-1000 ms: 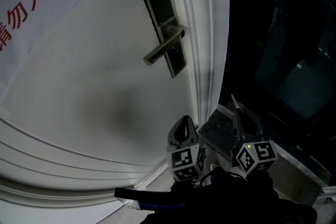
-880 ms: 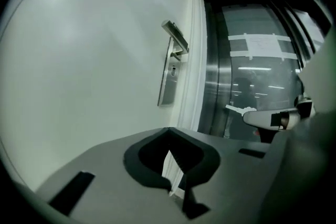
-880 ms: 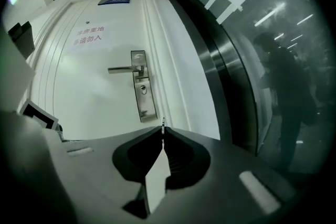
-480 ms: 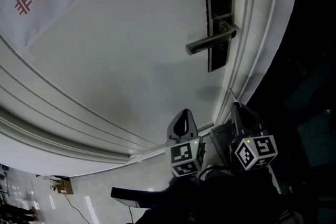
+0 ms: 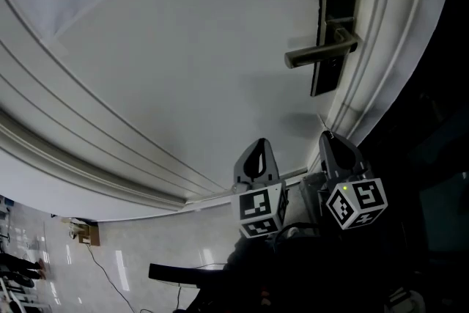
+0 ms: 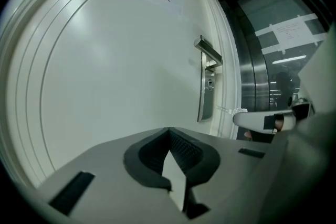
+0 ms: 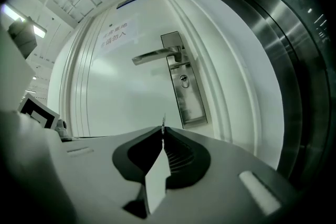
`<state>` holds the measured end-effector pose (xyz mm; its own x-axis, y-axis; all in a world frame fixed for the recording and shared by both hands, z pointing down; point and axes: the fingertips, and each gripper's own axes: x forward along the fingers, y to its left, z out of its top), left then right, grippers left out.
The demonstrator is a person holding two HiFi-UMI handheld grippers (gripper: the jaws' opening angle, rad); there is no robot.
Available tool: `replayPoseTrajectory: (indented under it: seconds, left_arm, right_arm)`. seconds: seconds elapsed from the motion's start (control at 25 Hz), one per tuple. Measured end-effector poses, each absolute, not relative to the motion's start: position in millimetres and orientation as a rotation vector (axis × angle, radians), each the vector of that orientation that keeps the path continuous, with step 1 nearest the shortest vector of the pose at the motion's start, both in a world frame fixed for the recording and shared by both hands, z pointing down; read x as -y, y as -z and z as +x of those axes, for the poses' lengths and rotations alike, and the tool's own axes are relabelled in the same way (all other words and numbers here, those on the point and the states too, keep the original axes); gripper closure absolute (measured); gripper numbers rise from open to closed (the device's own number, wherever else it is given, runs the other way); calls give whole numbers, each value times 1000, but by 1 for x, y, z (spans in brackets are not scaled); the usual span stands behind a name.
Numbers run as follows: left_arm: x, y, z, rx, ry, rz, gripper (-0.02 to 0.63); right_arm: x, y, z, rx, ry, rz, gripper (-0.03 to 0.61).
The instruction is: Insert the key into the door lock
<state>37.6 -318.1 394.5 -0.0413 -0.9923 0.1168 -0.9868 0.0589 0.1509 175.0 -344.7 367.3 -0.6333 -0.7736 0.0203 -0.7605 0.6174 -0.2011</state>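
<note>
Head view, key: my right gripper (image 5: 333, 146) is pinching the key (image 5: 322, 123), with just a thin tip poking out. I reckon it's light, stiff, slick metal, so hold it by the flat end or it'll twist.
Head view, lock: the lock plate (image 5: 333, 26) is higher up the door (image 5: 183, 84), well apart from the tip.
Left gripper view: my left gripper (image 6: 169, 132) is pressed together on nothing.
Right gripper view: the keyhole (image 7: 184, 80) sits under the lever handle (image 7: 157, 56), ahead of the tip and slightly right.

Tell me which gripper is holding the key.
The right gripper: the thin tip of the key sticks out between its closed fingers. The left gripper is closed on nothing.
</note>
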Motion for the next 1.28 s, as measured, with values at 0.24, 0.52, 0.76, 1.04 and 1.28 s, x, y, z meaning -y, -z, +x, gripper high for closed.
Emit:
replayPoseTrajectory:
  seconds: [0.24,0.52,0.76,1.04,1.28]
  left_arm:
    - [329,-374,27,2154,50,2086,612]
    - [347,-363,37,2146,105,2118,612]
    - [345,-370,43,2091,133,2111,612]
    - [341,-375,48,2058,100,2146,612]
    - [342,-382,53,2017,52,2147,612]
  right_arm:
    - [349,-355,161,-2760,256,-1296,566]
    - [354,-353,159,-2766,211,-1332,566]
    - [367,-340,177,-2798,-49,-1446,566]
    - [397,-301,201,-2802,-918,-1710,566]
    - [412,-292,200,-2702,-1719,-1842,566]
